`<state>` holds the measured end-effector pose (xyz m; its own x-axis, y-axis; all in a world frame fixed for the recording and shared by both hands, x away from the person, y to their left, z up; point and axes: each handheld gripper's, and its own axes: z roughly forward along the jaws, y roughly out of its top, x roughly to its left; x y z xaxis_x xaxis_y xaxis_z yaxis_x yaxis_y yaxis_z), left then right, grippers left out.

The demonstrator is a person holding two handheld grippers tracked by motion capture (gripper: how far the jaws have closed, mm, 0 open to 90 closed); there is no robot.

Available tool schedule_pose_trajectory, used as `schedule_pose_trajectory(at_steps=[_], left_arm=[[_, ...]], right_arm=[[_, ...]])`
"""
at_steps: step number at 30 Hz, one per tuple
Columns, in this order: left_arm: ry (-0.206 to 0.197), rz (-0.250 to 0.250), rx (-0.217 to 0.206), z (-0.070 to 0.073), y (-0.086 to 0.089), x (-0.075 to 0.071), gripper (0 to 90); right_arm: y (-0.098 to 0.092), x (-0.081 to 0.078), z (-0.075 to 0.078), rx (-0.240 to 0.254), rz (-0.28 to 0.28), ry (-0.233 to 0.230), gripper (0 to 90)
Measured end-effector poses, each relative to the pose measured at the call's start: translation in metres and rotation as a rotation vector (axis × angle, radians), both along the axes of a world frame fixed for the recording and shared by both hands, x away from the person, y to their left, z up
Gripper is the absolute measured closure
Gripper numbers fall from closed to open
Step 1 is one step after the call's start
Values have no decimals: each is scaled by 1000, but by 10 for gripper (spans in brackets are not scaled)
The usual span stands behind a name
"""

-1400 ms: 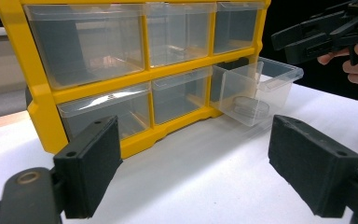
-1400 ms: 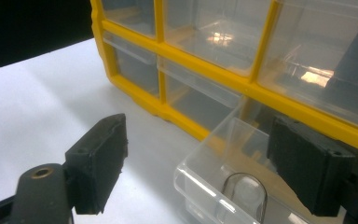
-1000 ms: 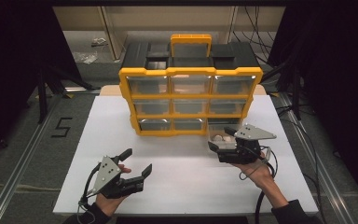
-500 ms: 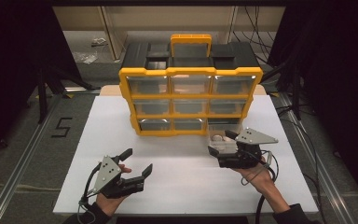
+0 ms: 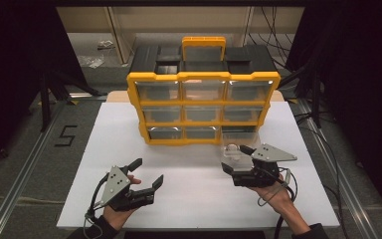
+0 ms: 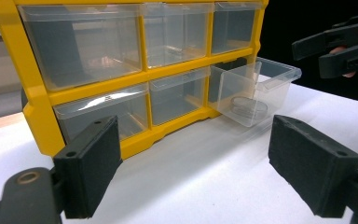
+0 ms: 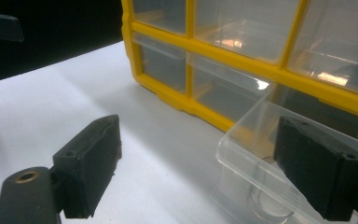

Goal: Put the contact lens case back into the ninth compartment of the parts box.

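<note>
A clear drawer (image 5: 238, 144), pulled out of the yellow organizer's (image 5: 203, 107) bottom-right slot, holds a small round disc (image 6: 248, 106). The right gripper (image 5: 235, 160) stands just beside the drawer's front, jaws just opened wide, gripping nothing. The left gripper (image 5: 148, 174) hovers wide open near the table's (image 5: 194, 169) front-left edge.

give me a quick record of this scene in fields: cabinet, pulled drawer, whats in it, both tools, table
cabinet: yellow drawer cabinet, three rows of three clear drawers, standing on the table
pulled drawer: clear drawer of the bottom row, right-hand column in the high view, slid partway out
contents: a round clear disc-like item; what it is cannot be told
right tool: jaws open, at the pulled drawer's front, no pad seen pressing on it
left tool: jaws open, nothing between them, apart from the cabinet
table: white table
</note>
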<state>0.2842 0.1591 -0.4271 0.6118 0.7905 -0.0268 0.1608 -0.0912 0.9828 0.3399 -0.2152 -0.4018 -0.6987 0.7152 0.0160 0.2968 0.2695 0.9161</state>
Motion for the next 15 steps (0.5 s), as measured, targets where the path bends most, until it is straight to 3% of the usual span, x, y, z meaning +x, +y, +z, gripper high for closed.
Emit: schedule_pose_trajectory(at_steps=[15], left_arm=[[-1,5,2,0,0,0,163]], right_arm=[[-6,-8,-7,-18,-23,16,161]])
